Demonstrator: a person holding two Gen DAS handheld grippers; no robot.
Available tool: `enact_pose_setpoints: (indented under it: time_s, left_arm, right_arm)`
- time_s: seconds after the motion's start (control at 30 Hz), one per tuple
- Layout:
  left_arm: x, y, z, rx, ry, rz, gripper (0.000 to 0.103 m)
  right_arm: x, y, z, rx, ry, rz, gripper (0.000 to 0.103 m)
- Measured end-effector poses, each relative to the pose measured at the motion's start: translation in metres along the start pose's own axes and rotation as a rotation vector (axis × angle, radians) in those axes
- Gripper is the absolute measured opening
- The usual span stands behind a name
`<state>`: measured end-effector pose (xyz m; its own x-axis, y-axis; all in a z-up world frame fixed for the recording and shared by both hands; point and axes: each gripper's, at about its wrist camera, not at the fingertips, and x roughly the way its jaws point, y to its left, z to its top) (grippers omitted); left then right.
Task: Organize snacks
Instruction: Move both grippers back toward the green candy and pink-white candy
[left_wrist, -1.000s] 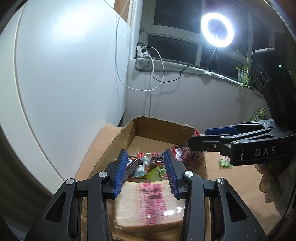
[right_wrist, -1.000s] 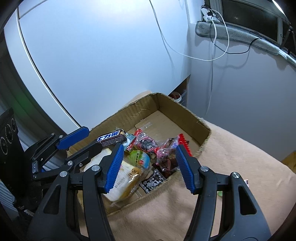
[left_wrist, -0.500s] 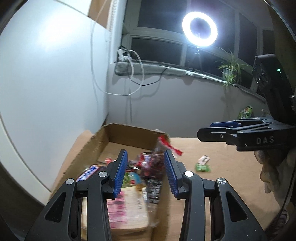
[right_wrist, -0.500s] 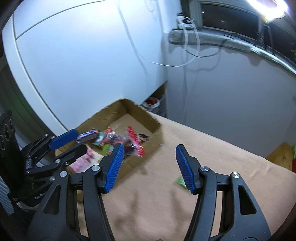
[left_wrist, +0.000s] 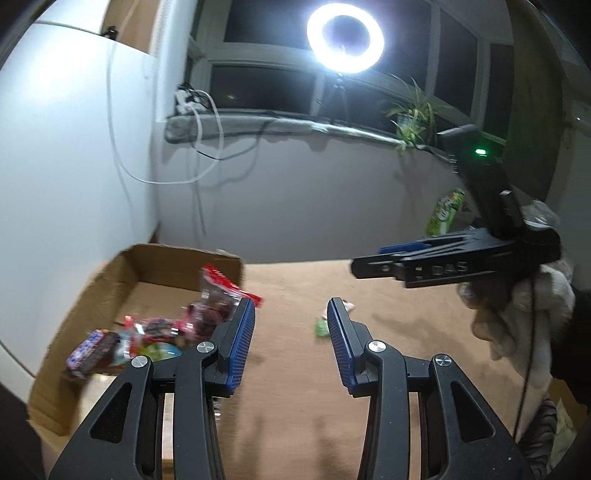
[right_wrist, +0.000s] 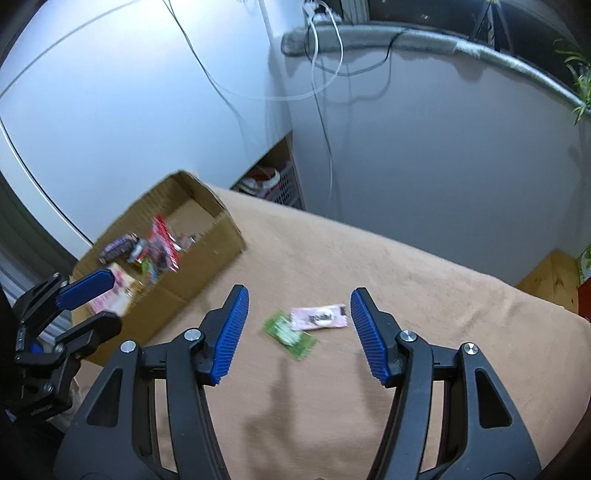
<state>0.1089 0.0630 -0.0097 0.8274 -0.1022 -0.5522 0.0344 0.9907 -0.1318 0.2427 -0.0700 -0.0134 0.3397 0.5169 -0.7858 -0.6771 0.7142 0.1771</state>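
A cardboard box (left_wrist: 177, 254) (right_wrist: 207, 273) holds several wrapped snacks (left_wrist: 207, 314) (right_wrist: 159, 243) at the left of the tan cloth (right_wrist: 406, 295). To its right, a green packet (right_wrist: 290, 334) (left_wrist: 322, 326) and a pink packet (right_wrist: 319, 316) lie loose on the cloth. My right gripper (right_wrist: 299, 291) (left_wrist: 369, 258) hovers above the two packets with its jaws closing; its pads touch nothing. My left gripper (left_wrist: 291, 306) (right_wrist: 110, 299) stands open and empty at the box's right edge.
A ring light (left_wrist: 345, 37) and a plant (left_wrist: 413, 114) stand on the sill behind. A white cable (left_wrist: 199, 147) hangs down the wall. A green bag (left_wrist: 445, 210) sits far right. A basket (right_wrist: 273, 184) sits in a low shelf, and a wooden box (right_wrist: 550, 273) is beyond the cloth's edge.
Both grippers have swung right, away from over the box and out over the cloth. The two loose packets now show between the right fingers. The box sits further left in both views.
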Motion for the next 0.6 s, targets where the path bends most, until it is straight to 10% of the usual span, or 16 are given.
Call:
enact_pose_setpoints:
  time_s: [0.1, 0.6]
  left_arm:
    - [0.007, -0.011, -0.004, 0.013, 0.021, -0.025, 0.039]
    - [0.049, -0.046, -0.022, 0.041, 0.158, -0.111, 0.039]
  right_arm:
    - [0.018, -0.012, -0.001, -0.001, 0.07, 0.046, 0.038]
    - [0.081, -0.03, 0.005, -0.021, 0.174, 0.22, 0.035]
